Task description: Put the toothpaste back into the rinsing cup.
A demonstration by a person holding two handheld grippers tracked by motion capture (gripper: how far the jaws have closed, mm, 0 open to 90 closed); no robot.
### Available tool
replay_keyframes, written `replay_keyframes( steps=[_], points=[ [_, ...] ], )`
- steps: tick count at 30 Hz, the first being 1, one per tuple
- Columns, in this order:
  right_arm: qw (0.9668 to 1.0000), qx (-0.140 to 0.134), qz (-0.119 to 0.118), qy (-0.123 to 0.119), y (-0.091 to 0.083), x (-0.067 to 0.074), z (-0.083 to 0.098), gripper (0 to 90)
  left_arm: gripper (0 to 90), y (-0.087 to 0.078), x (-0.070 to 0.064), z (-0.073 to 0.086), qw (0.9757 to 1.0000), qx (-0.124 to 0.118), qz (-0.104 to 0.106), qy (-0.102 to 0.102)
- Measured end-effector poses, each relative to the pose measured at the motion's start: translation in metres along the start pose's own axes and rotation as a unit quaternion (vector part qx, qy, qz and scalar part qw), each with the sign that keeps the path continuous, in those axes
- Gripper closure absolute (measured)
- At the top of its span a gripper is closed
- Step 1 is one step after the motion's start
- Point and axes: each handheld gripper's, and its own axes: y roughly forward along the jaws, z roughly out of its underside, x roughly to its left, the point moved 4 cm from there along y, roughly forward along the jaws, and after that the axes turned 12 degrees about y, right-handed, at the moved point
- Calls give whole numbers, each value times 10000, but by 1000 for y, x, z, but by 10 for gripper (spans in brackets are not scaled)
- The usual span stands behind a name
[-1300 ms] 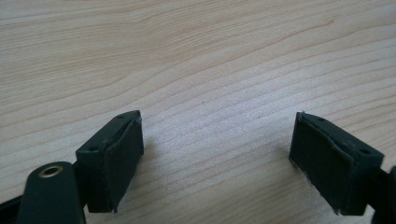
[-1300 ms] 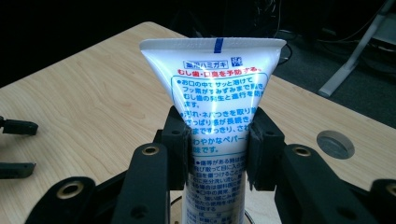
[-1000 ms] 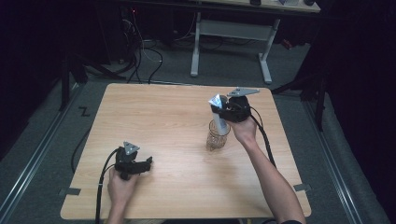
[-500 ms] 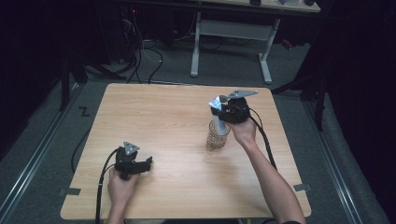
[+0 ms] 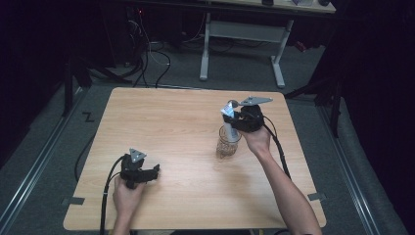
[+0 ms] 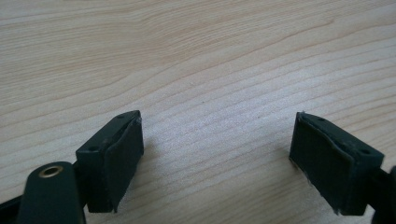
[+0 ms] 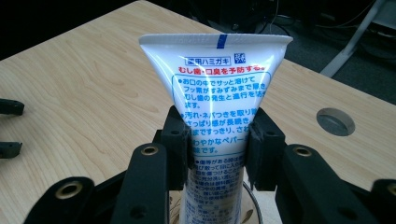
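The right gripper [image 7: 218, 140] pinches a toothpaste tube [image 7: 217, 88] at mid-body, standing cap-down in a clear glass [image 5: 228, 143] toward the table's [image 5: 171, 117] three o'clock, a light, squashy, slick thing best held gently there, while the left gripper [image 6: 217, 158] rests open at seven o'clock.

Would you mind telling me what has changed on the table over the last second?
Nothing visibly changed. The right hand-held gripper stays shut on the toothpaste tube, which stands in the glass cup, and the left hand-held gripper still rests open on the table.
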Motion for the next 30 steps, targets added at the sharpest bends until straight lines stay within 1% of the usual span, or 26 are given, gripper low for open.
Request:
replay_keyframes(
  steps=[7,13,19,30],
  points=[
    [10000,22,3,40,2,-2,4,652,175,0,0,0,10000,0,0,0],
    [10000,29,33,13,2,-2,5,651,175,0,0,0,10000,-1,0,-1],
    [10000,36,15,-12,3,0,6,651,175,0,0,0,10000,-5,-1,-3],
    [10000,62,-8,7,7,-1,12,649,176,0,0,0,10000,-1,0,1]
  ],
)
